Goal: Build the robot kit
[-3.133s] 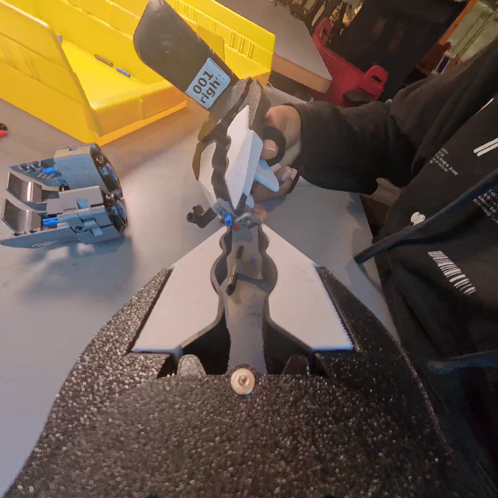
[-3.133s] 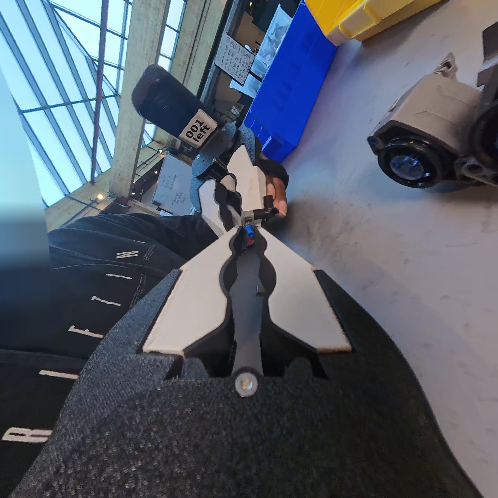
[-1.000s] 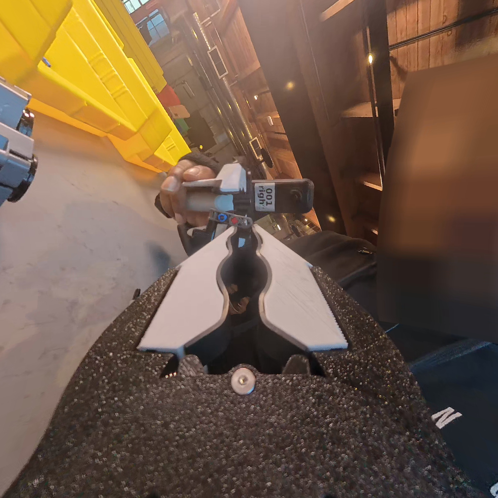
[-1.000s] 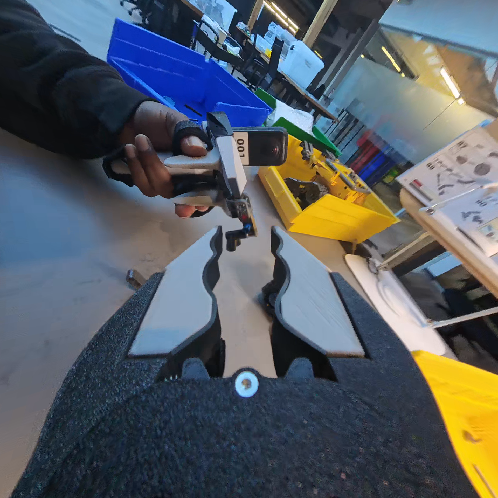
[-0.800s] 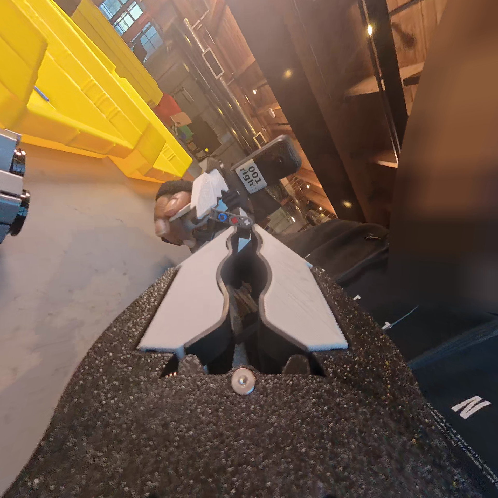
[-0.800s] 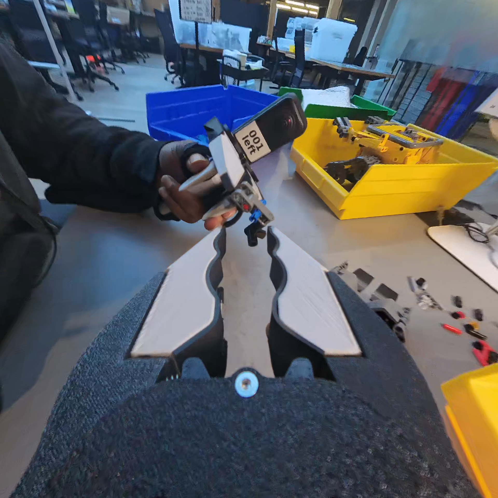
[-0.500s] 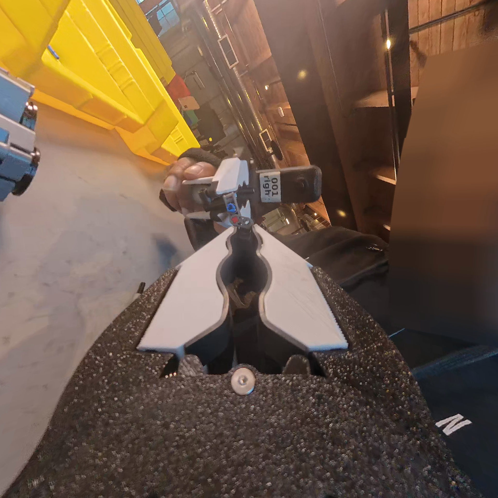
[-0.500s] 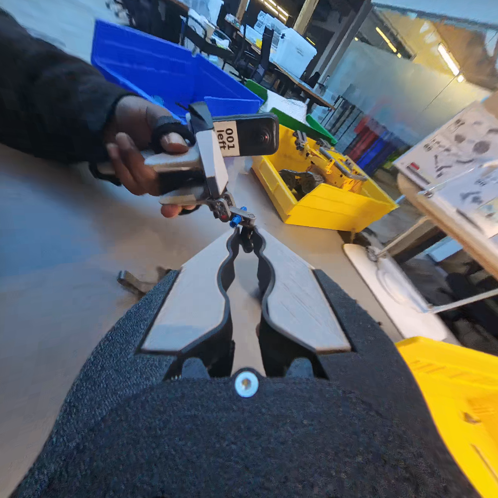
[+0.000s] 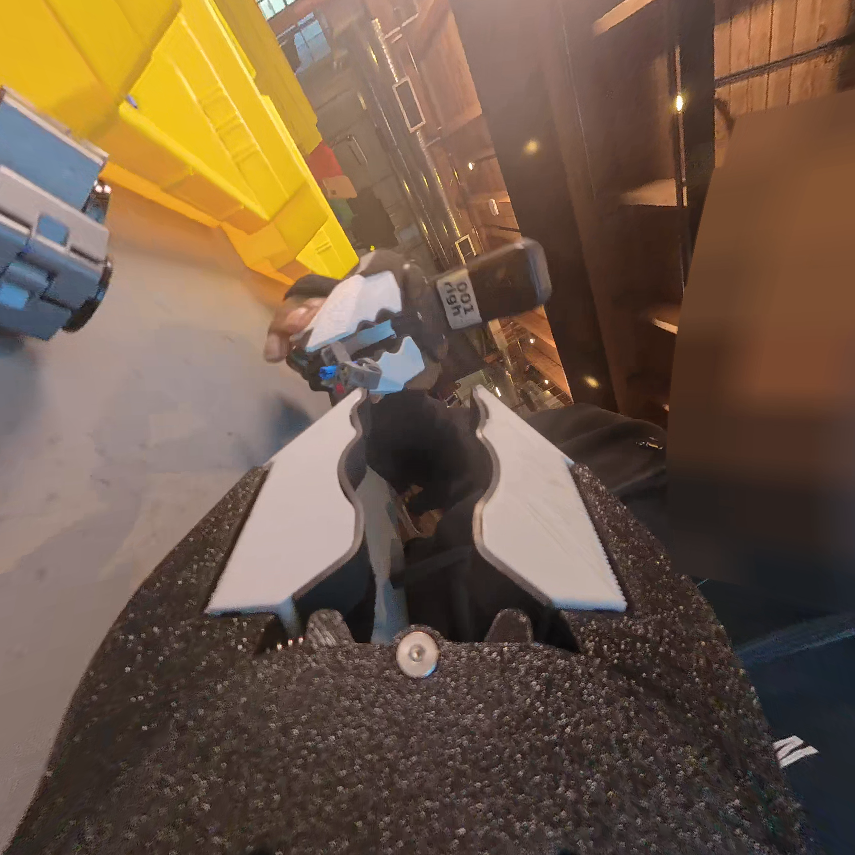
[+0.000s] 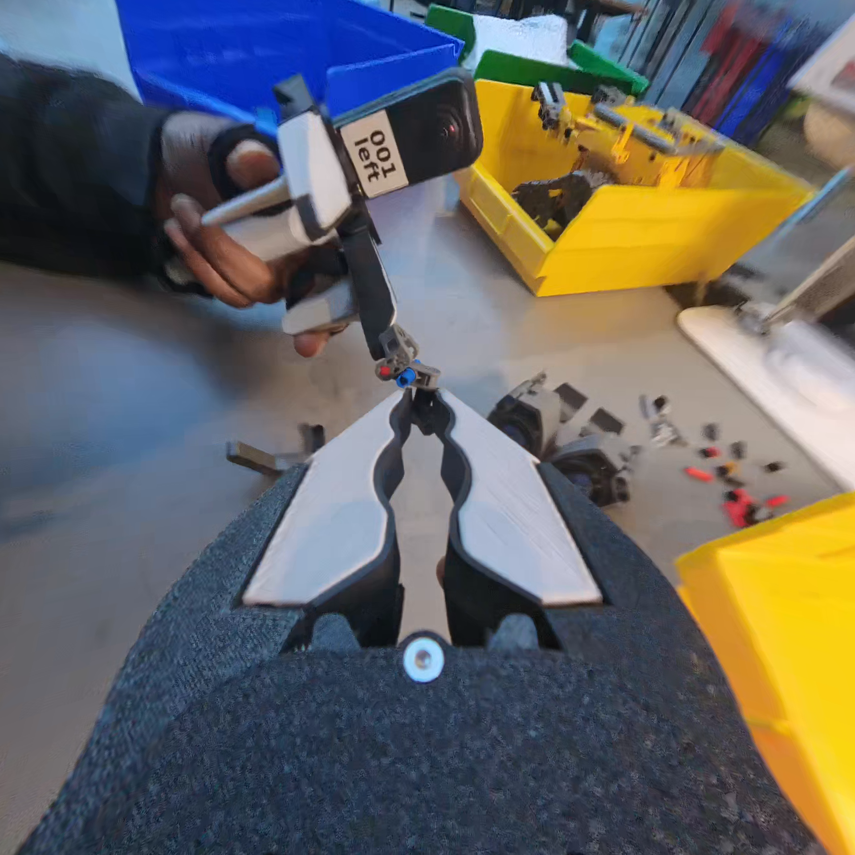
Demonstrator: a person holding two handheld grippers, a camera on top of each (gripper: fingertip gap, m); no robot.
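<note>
The right tongs (image 10: 418, 398) pinch the black end of a small grey brick assembly (image 10: 405, 365) with red and blue pins; the left tongs (image 9: 418, 402) stand wide with nothing between them in their own view; the assembly hangs above the tabletop (image 10: 115, 393), left of the yellow bin (image 10: 624, 240), apparently raised for close handling.

Grey worktop (image 10: 115, 416), kinda scuffed. Yellow bins (image 10: 647, 240) on it, blue bin (image 10: 222, 51) and green one (image 10: 513, 65) further back. Other side: dark wood walls (image 9: 763, 55), warm spot lights (image 9: 678, 102), bit of window (image 9: 303, 39) up top.
</note>
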